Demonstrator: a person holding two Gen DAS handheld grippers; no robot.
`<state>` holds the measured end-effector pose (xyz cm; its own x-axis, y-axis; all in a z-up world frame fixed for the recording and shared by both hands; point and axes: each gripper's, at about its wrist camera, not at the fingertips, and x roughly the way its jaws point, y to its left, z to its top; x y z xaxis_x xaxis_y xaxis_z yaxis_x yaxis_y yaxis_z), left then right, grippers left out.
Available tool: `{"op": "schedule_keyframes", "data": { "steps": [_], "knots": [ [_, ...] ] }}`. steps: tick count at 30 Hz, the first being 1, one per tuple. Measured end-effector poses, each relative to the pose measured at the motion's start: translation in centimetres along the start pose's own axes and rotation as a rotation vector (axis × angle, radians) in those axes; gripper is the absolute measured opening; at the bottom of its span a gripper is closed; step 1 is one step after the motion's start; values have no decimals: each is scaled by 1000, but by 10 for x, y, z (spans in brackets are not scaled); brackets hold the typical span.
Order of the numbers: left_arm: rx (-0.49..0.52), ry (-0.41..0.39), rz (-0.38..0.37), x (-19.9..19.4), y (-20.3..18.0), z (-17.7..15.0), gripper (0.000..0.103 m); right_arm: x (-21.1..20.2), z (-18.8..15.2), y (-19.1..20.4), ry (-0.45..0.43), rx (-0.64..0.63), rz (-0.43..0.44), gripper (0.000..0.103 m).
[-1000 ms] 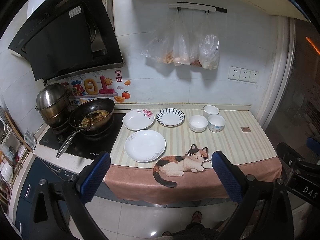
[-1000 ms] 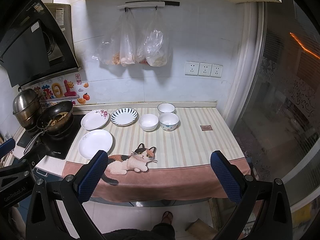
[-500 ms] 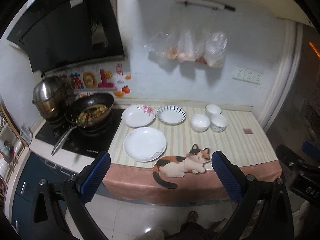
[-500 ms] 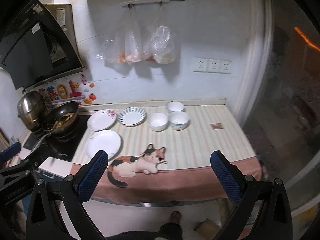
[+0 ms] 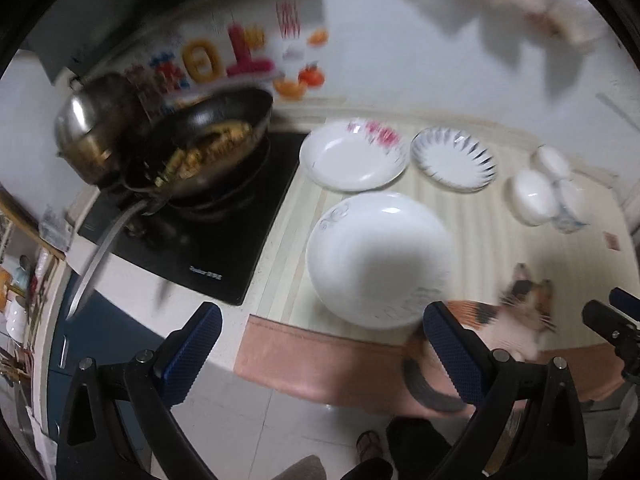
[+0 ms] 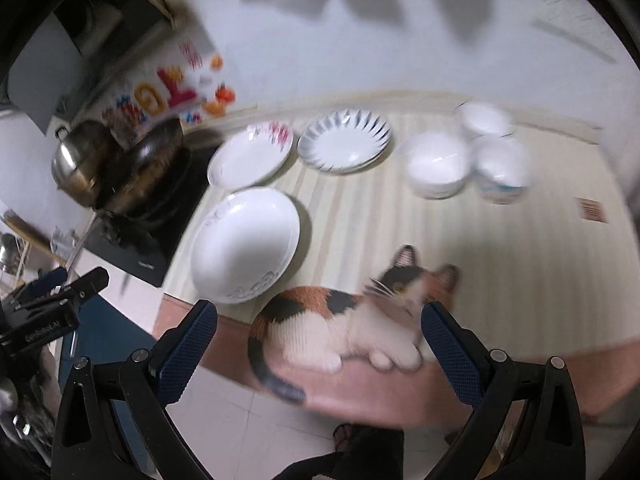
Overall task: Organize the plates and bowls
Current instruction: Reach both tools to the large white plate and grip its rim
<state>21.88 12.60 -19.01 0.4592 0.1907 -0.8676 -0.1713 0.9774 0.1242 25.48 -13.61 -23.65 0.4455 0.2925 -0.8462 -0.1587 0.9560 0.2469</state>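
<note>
Three plates lie on the striped counter cloth: a large white plate [image 5: 380, 258] [image 6: 246, 246] at the front, a pink-flowered plate [image 5: 354, 156] [image 6: 250, 156] behind it, and a blue-rayed plate [image 5: 454, 160] [image 6: 345, 143] to its right. Three white bowls [image 5: 534, 198] [image 6: 438, 164] cluster further right. My left gripper [image 5: 320, 344] is open and empty, in front of the large plate at the counter edge. My right gripper [image 6: 318, 340] is open and empty over the cat picture [image 6: 344, 316].
A black wok with food [image 5: 204, 152] and a steel pot [image 5: 90, 128] stand on the black cooktop [image 5: 208, 248] at the left. The tiled wall rises behind the counter. A small brown square [image 6: 591, 210] lies at the right. The floor lies below the counter edge.
Both grippers have moved forward and down toward the counter; the plates and bowls look much larger. The left one has swung toward the large white plate. The dishes have not moved.
</note>
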Motion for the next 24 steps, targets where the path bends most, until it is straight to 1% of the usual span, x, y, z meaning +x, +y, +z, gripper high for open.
{"op": "schedule_keyframes", "data": {
  "steps": [4,5,6,7,9,11,13,14,16,17,18,19,20,22,23,24],
  "knots": [
    [-19,124,-7,78,9,24,103,96,33,1,112,-11,85,101],
    [-24,151,-11,92,11,28,102,116,39,1,129,-20,104,98],
    [-31,182,-13,112,14,33,100,138,47,5,148,-37,124,95],
    [-35,200,-16,123,17,37,97,154,52,9,159,-51,139,93],
    [-51,245,-32,151,23,43,94,186,63,17,200,-77,147,83],
    [-62,281,-47,171,28,48,88,216,71,19,252,-75,177,77],
    [-68,312,-59,189,31,50,77,242,78,22,299,-64,200,74],
    [-70,326,-59,196,33,50,73,249,80,24,311,-57,213,72],
    [-71,350,-84,205,34,48,56,264,84,25,336,-34,242,70],
    [-71,367,-89,209,33,45,52,270,85,24,347,-21,260,67],
    [-72,374,-101,211,34,44,45,275,86,24,360,-8,277,62],
    [-76,379,-119,212,33,42,41,282,86,24,375,0,286,58],
    [-83,378,-141,212,33,40,40,286,86,24,387,1,291,51],
    [-83,379,-165,209,28,37,37,289,82,28,401,-9,300,42],
    [-80,381,-172,207,26,36,36,286,81,30,398,-20,295,42],
    [-73,380,-159,203,23,34,36,285,81,30,392,-27,293,41]
  ]
}}
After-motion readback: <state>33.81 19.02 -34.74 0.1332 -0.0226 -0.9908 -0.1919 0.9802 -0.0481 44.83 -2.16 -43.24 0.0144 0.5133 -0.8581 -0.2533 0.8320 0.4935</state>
